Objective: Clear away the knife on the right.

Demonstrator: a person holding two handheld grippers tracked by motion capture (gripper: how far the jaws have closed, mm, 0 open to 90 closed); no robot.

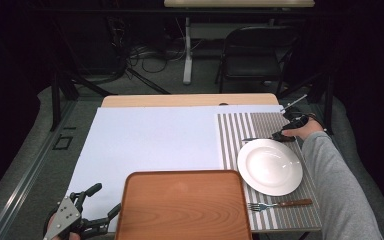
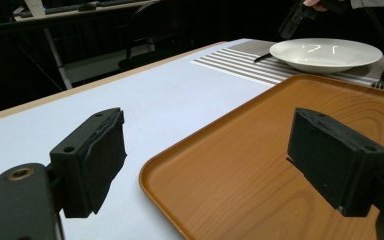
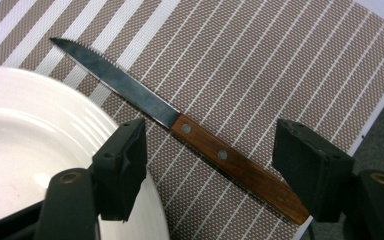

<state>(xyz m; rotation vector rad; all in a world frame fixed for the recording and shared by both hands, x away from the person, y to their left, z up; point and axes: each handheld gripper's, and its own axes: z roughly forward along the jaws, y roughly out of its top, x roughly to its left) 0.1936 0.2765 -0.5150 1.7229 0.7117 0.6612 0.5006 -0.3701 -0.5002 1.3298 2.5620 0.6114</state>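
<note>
Grey sleeve (image 1: 340, 190); black two-jaw grippers, grey three-cornered plate (image 1: 63, 218) with screws on left

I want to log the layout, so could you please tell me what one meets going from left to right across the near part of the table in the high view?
Left gripper → wooden tray → fork → grey sleeve.

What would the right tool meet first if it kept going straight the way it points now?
Most likely the knife: its wooden handle lies between the right tool's open jaws on the striped placemat, beside the white plate. How much gap remains above the handle is unclear.
</note>
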